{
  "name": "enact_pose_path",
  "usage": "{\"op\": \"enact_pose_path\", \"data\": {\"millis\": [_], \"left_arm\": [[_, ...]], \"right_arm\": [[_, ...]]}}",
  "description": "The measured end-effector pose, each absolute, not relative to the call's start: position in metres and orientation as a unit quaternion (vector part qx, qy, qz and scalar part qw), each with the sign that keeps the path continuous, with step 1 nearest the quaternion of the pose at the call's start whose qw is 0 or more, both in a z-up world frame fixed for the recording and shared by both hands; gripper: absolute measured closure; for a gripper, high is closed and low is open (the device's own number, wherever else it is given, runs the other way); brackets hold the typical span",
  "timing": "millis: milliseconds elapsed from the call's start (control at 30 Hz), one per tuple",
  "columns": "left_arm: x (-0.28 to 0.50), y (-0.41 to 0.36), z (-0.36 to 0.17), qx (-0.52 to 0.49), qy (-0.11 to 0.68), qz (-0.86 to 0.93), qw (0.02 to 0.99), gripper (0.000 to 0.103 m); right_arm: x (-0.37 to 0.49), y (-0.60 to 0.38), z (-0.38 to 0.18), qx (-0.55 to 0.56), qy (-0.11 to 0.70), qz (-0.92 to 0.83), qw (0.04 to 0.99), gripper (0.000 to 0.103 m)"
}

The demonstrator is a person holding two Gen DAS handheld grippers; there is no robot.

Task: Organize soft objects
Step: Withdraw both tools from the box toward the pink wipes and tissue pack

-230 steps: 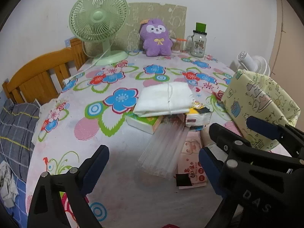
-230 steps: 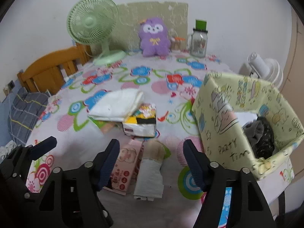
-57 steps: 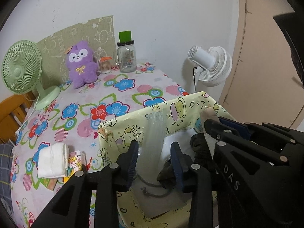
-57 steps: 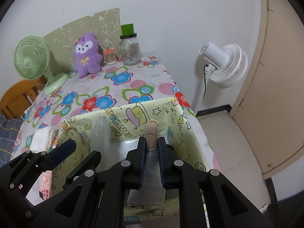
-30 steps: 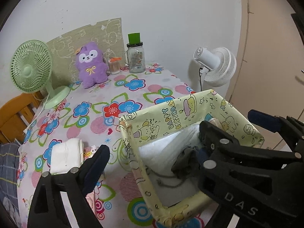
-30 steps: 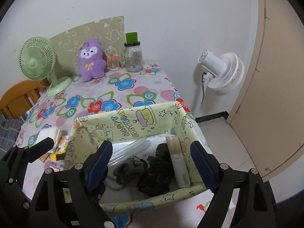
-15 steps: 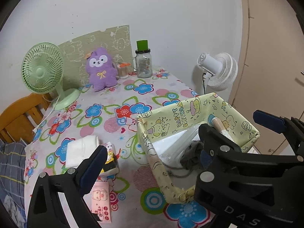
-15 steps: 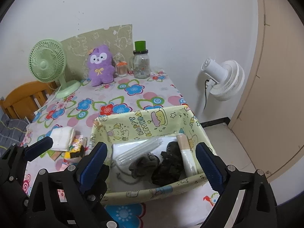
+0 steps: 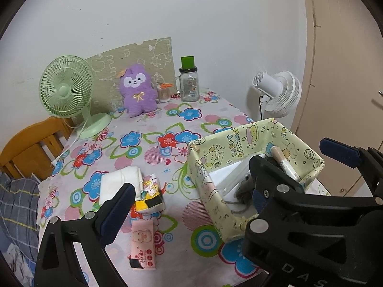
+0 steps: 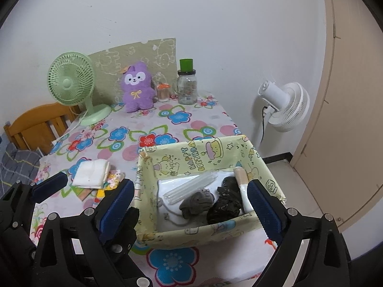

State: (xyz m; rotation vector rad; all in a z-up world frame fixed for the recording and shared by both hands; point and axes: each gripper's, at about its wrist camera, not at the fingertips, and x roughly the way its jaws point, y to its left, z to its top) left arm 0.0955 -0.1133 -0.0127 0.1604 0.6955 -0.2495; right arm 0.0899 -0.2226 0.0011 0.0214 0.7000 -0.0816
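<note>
A yellow fabric box (image 10: 191,157) (image 9: 239,143) stands at the table's near right corner. It holds a clear plastic pack (image 10: 191,186), a grey cloth bundle (image 10: 196,202), a black bundle (image 10: 226,202) and a beige roll (image 10: 241,179). On the table to its left lie a folded white cloth (image 9: 119,181) (image 10: 92,173), a yellow tissue pack (image 9: 150,196) and a pink tissue pack (image 9: 142,246). My left gripper (image 9: 189,196) is open and empty above the table's front. My right gripper (image 10: 189,201) is open and empty, above the box.
A green desk fan (image 9: 67,95), a purple plush toy (image 9: 138,93), a glass jar with green lid (image 9: 189,83) and a small toothpick jar (image 9: 164,92) stand at the table's back. A white floor fan (image 10: 284,105) stands right of the table, a wooden chair (image 9: 28,150) left.
Both grippers let go of the plastic pack and the beige roll inside the box, opened wide, then rose and pulled back; more of the table shows now.
</note>
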Motion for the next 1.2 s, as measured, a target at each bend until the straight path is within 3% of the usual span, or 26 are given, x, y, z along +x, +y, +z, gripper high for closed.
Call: {"op": "enact_pose_path", "data": {"millis": [1200], "left_arm": [[0.078, -0.048, -0.036, 0.066, 0.358, -0.098, 0.926, 0.006]], "right_arm": [[0.073, -0.148, -0.021, 0.006, 0.341, -0.001, 0.94, 0.006]]}}
